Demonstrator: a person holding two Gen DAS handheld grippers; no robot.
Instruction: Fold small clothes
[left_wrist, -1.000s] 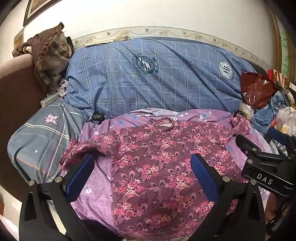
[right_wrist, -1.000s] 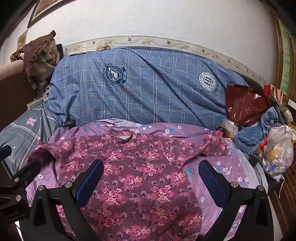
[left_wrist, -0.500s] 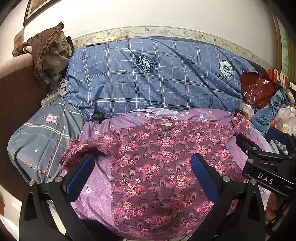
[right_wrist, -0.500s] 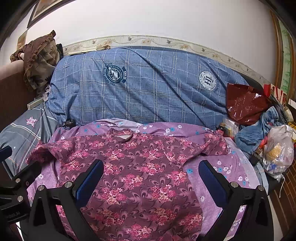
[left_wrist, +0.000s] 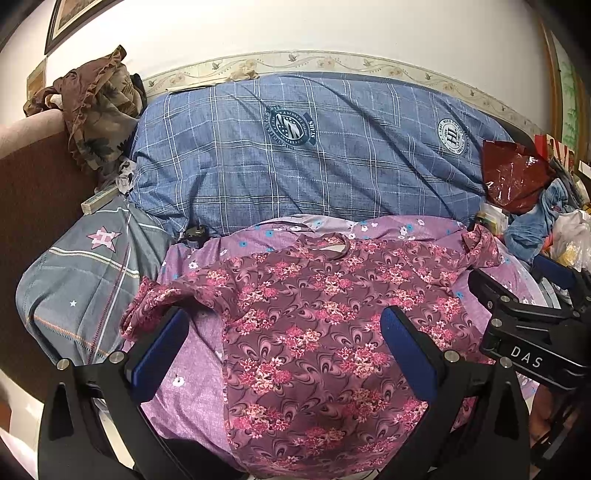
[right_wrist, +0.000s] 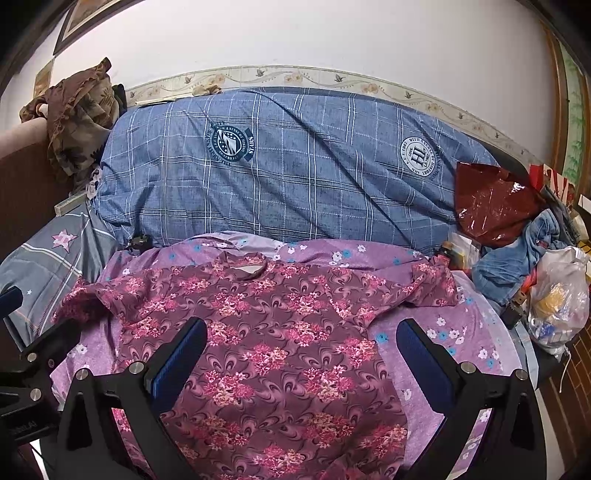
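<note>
Maroon floral shirt (left_wrist: 317, 332) lay flat on purple sheet (left_wrist: 192, 384), below blue plaid quilt (left_wrist: 295, 162). Left claw (left_wrist: 280, 354) and right claw (right_wrist: 301, 354) over shirt, both wide open, empty.

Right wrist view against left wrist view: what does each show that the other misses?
Only the right wrist view shows the clear plastic bag of items in full and the floral shirt's right sleeve spread flat.

Only the left wrist view shows the DAS label on the right gripper and most of the grey star pillow.

Both show the shirt lying flat on the purple sheet, the blue plaid bedding, the red bag, and both grippers open, left gripper included, above the shirt.
</note>
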